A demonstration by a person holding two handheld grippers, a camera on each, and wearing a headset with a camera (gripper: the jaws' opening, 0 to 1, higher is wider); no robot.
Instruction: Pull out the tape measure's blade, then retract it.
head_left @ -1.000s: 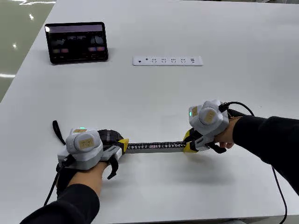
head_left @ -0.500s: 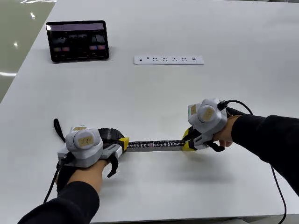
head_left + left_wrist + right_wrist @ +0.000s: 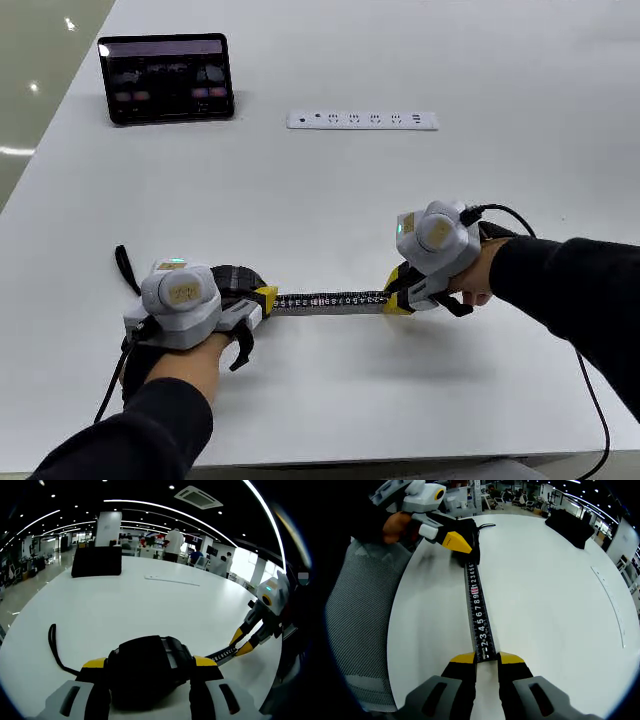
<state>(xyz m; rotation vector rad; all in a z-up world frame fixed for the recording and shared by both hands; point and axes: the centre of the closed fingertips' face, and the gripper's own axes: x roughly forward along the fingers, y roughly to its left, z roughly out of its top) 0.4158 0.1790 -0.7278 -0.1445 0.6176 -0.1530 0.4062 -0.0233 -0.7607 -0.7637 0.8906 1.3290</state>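
Note:
A black tape measure case [image 3: 237,287] lies on the white table, and my left gripper [image 3: 262,300] is shut on it; in the left gripper view the case [image 3: 150,666] fills the space between the yellow-tipped jaws. Its blade [image 3: 330,299] runs flat along the table to the right, with printed numbers showing [image 3: 479,615]. My right gripper [image 3: 392,300] is shut on the blade's end [image 3: 487,656]. From the left gripper view, the right gripper [image 3: 240,644] holds the blade at far right. A black wrist strap [image 3: 124,271] trails from the case to the left.
A dark tablet [image 3: 166,77] stands at the table's far left. A white power strip [image 3: 362,120] lies at the far middle. A black cable [image 3: 500,212] runs from the right gripper. The table's near edge [image 3: 330,462] is close below both hands.
The right gripper has moved left toward the case, so the exposed blade is a little shorter. The left gripper and case have stayed put; the camera has shifted slightly.

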